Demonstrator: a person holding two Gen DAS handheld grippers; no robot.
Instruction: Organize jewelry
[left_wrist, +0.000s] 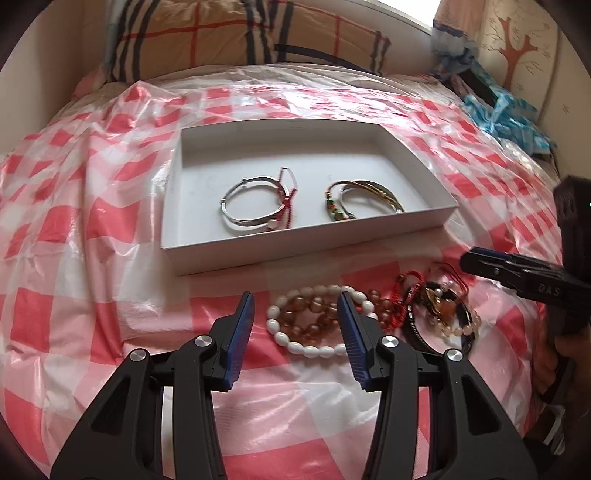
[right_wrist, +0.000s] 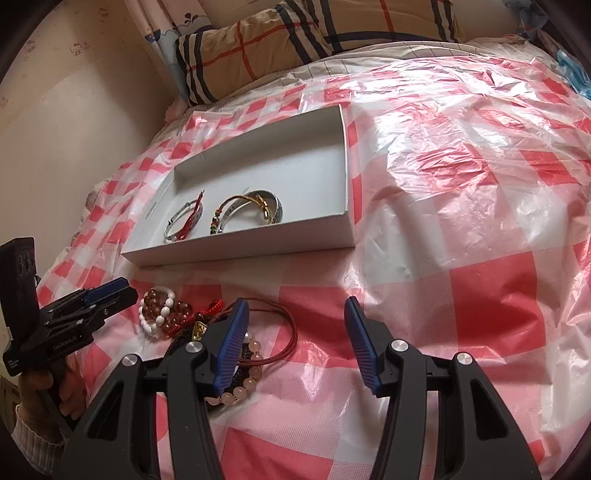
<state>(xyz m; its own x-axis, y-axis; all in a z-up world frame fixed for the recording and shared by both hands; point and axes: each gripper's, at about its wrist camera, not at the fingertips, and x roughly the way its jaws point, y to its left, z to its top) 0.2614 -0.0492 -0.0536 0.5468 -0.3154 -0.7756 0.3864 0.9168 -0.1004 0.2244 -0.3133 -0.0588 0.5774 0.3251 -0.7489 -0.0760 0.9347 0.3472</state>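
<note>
left gripper (left_wrist: 295, 306) open, empty, jaws straddling white bead bracelet (left_wrist: 314, 332) in pile on bed, near box front. right gripper (right_wrist: 293, 314) open too, nothing held, left finger over pink bead bracelet (right_wrist: 243, 373). risk: tangled red cords (left_wrist: 406, 291) drag neighbours along; slick plastic sheet (right_wrist: 461, 184) shifts. white box (left_wrist: 184, 206) holds silver bangle (left_wrist: 255, 203), gold bangles (left_wrist: 365, 199).

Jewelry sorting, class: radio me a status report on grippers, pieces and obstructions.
Left gripper open over white bead bracelet; right gripper open, empty. Bangles in white box; tangled pile still outside. Nothing blocking.
</note>
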